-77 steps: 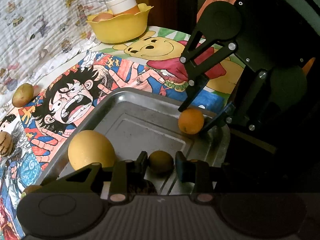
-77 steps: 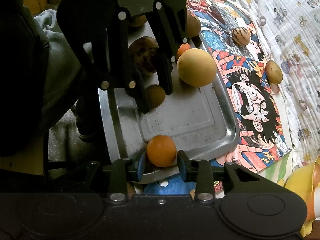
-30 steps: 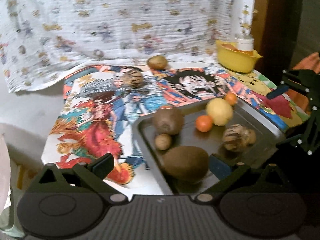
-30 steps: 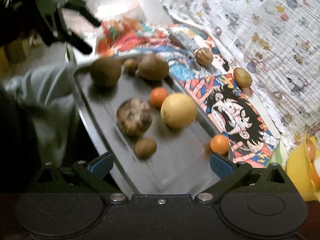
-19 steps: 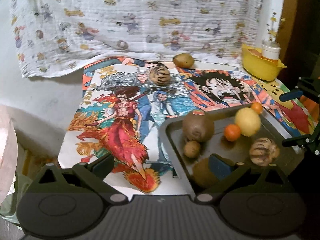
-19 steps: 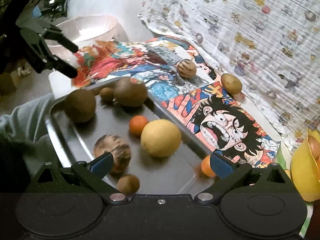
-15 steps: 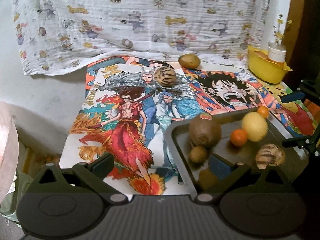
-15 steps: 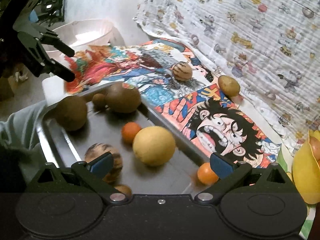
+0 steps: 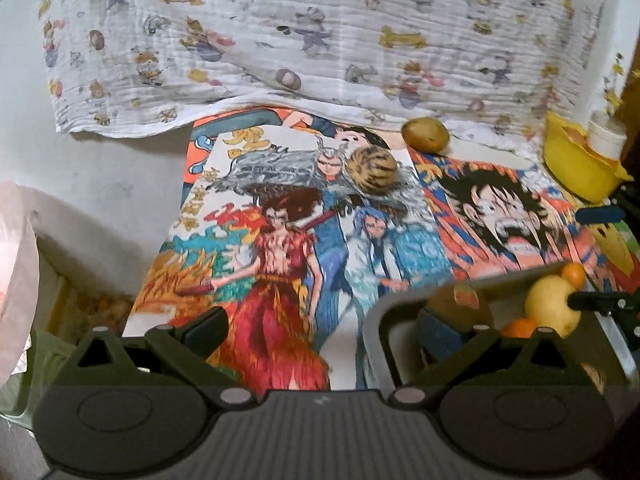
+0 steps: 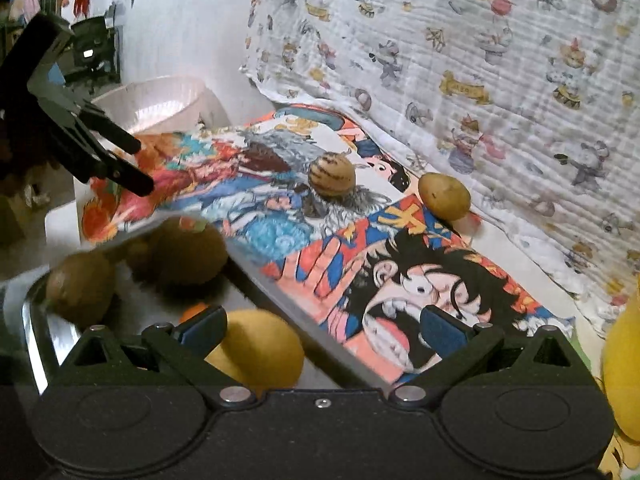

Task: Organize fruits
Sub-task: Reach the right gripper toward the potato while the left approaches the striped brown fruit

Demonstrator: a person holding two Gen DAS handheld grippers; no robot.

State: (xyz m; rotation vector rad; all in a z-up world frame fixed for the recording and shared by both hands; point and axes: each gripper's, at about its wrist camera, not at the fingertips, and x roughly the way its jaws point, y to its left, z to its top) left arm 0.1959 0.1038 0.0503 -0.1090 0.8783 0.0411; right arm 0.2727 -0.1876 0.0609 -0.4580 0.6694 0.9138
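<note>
A striped round fruit (image 10: 331, 175) and a tan oval fruit (image 10: 444, 196) lie loose on the cartoon-print mat (image 10: 400, 264), ahead of the right gripper (image 10: 320, 330) (its jaws spread wide, empty). The oval's long axis runs crosswise. The left gripper (image 9: 320, 328), equally wide and empty, sits nearer the striped one. The tray (image 10: 36, 320) lies below-left.

Cartoon-print cloth (image 9: 320, 40) drapes behind; white wall (image 10: 180, 20) at left.

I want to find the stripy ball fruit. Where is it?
The stripy fruit sits on the cartoon poster, outside the metal tray, just in front and left of the brown potato-like one in the left wrist view.
</note>
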